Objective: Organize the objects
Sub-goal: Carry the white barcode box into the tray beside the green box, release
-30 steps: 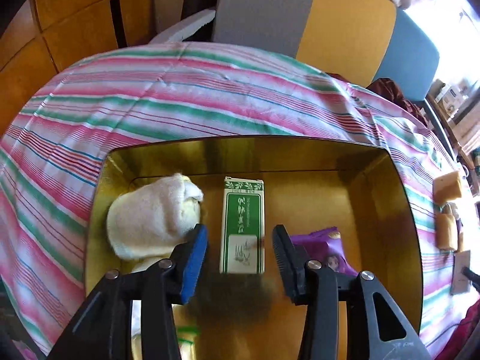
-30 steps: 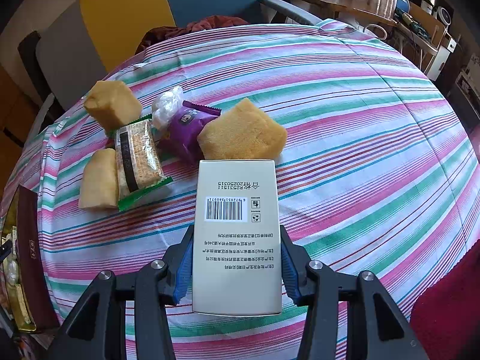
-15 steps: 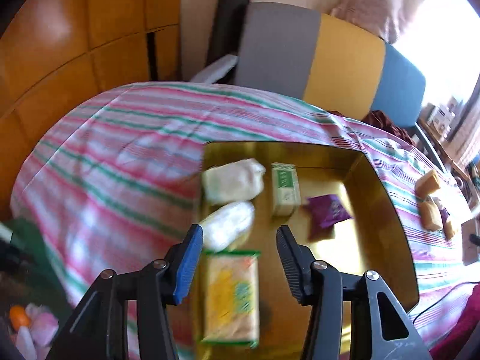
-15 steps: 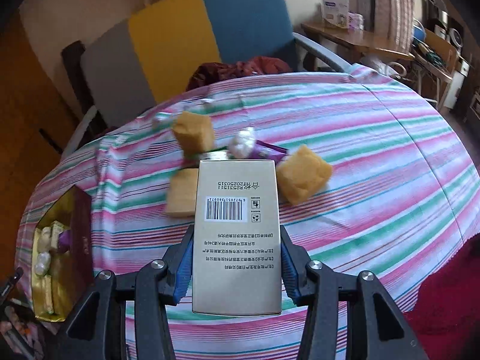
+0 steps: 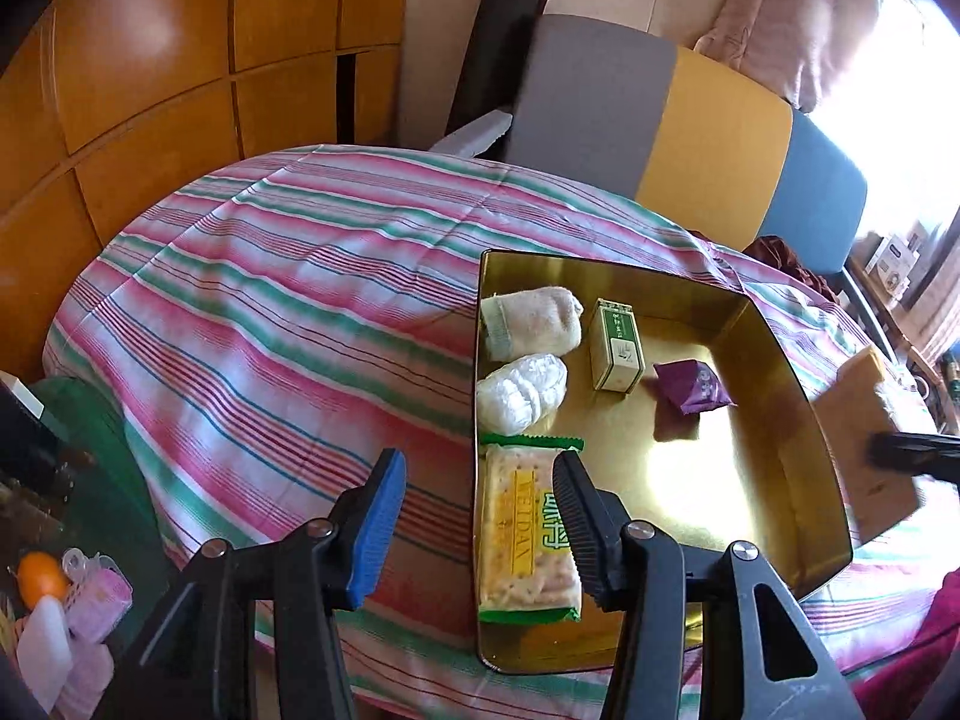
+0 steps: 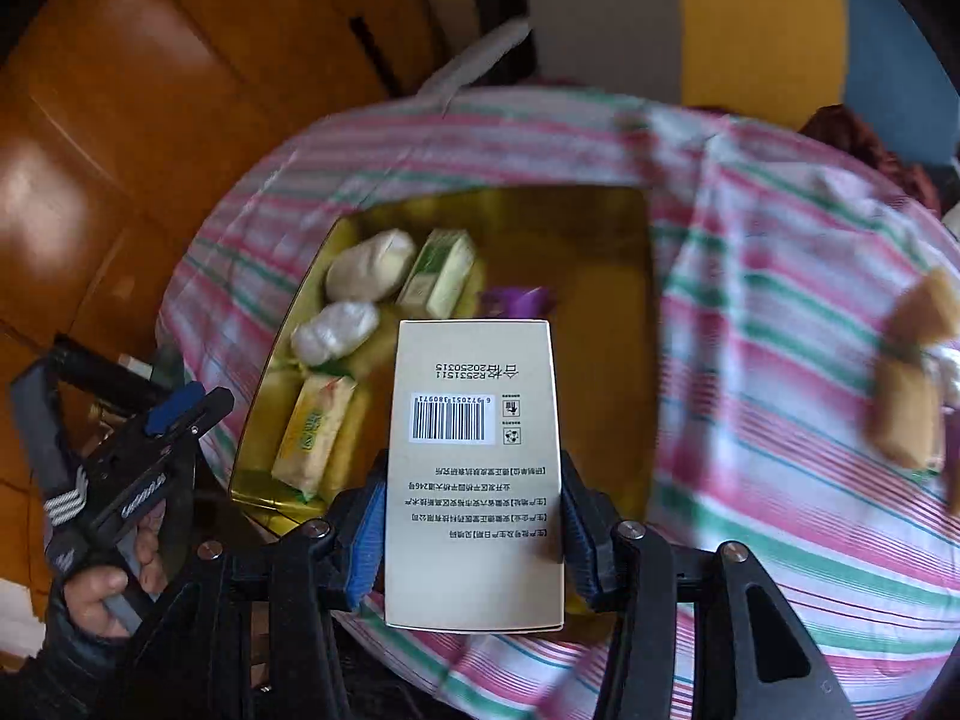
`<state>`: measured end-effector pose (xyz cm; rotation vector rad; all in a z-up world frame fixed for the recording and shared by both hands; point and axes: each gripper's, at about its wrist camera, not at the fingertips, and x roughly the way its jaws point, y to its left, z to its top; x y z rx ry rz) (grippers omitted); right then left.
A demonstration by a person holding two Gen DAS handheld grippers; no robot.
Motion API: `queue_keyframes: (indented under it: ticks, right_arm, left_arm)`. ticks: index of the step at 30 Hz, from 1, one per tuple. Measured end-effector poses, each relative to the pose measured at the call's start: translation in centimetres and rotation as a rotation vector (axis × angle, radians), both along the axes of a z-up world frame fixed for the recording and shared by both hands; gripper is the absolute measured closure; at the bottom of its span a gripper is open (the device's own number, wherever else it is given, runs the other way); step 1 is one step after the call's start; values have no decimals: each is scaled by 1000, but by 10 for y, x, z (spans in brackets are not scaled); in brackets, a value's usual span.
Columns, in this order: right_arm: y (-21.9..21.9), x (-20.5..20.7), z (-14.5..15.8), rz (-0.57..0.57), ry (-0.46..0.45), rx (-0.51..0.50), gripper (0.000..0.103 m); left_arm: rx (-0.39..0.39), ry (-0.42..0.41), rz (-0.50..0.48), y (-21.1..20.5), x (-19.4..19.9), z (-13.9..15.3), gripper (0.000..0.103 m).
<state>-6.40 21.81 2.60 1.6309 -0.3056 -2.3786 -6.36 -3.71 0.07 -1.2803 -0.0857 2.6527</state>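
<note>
Box (image 6: 474,474) pinched in the right hand-held gripper (image 6: 471,531) hangs over the tray (image 6: 606,210), awaiting lowering inside; left hand-held gripper (image 5: 474,519) spread, empty.

Daylight from window (image 5: 918,48) upper right, glare on gold tray (image 5: 690,462); right view motion-blurred, fisheye-warped edges.

Right tool (image 6: 471,531) swung the beige barcode carton (image 6: 474,474) off the snack pile — now over the gold metal tray (image 6: 600,210). Left tool (image 5: 477,519) backed out — off to the tray's left edge.
</note>
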Motion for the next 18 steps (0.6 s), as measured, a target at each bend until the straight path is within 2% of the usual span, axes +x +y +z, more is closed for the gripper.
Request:
queue_keyframes:
  ticks: [4, 8, 18]
  right_arm:
    - [-31, -35, -28, 0, -103, -18, 53]
    - [-56, -57, -51, -8, -183, 14, 53]
    - [-91, -94, -73, -95, -196, 69, 53]
  left_arm:
    - [10, -11, 0, -5, 1, -5, 51]
    - [24, -24, 4, -10, 2, -11, 51]
    - [67, -39, 30, -21, 0, -16, 51]
